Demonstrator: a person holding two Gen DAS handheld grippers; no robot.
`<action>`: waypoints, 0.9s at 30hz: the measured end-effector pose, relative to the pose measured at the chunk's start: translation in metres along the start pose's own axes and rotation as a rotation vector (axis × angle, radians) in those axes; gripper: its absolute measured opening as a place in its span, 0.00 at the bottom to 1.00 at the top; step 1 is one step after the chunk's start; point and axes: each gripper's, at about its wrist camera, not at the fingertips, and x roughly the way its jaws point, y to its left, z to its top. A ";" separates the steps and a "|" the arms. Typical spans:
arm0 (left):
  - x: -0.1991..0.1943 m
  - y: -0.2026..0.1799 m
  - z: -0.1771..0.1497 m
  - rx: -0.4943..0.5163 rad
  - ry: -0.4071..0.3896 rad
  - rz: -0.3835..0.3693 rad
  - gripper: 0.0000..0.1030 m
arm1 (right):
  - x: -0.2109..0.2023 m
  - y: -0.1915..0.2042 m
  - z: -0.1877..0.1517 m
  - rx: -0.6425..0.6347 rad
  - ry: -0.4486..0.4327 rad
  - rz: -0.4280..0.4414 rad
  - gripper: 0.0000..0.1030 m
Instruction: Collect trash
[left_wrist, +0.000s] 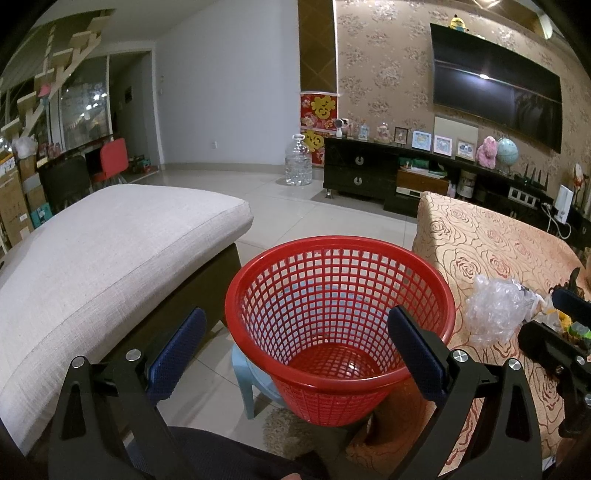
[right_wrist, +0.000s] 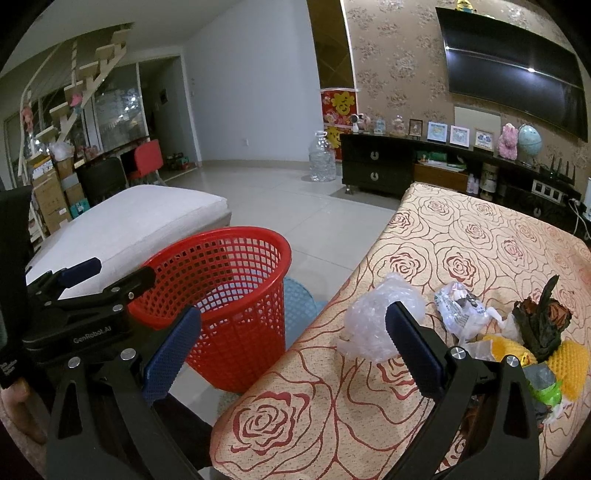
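A red mesh basket (left_wrist: 338, 325) stands empty on a light blue stool (left_wrist: 247, 373), between a sofa and a table. My left gripper (left_wrist: 295, 354) is open and empty, held just in front of the basket's rim. The basket also shows in the right wrist view (right_wrist: 229, 310), with the left gripper (right_wrist: 110, 275) beside it. My right gripper (right_wrist: 291, 350) is open and empty above the table's near left edge. Trash lies on the table: a crumpled clear plastic bag (right_wrist: 376, 325), a printed clear wrapper (right_wrist: 461, 310), a dark wrapper (right_wrist: 543, 321), yellow foam netting (right_wrist: 569, 362).
The table wears a rose-patterned cloth (right_wrist: 461, 240). A grey sofa cushion (left_wrist: 103, 258) is to the left. A black TV cabinet (left_wrist: 369, 170), a wall TV (left_wrist: 495, 88) and a large water bottle (left_wrist: 298, 160) stand at the back across the tiled floor.
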 end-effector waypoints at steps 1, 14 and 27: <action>0.000 -0.001 0.000 0.000 0.000 0.000 0.92 | 0.000 0.000 0.000 0.000 0.000 -0.001 0.94; 0.000 0.001 0.001 -0.001 0.002 -0.003 0.92 | -0.001 -0.004 0.000 0.008 0.001 -0.007 0.94; -0.001 -0.013 0.002 0.040 0.019 -0.063 0.92 | -0.024 -0.048 0.000 0.088 -0.013 -0.092 0.94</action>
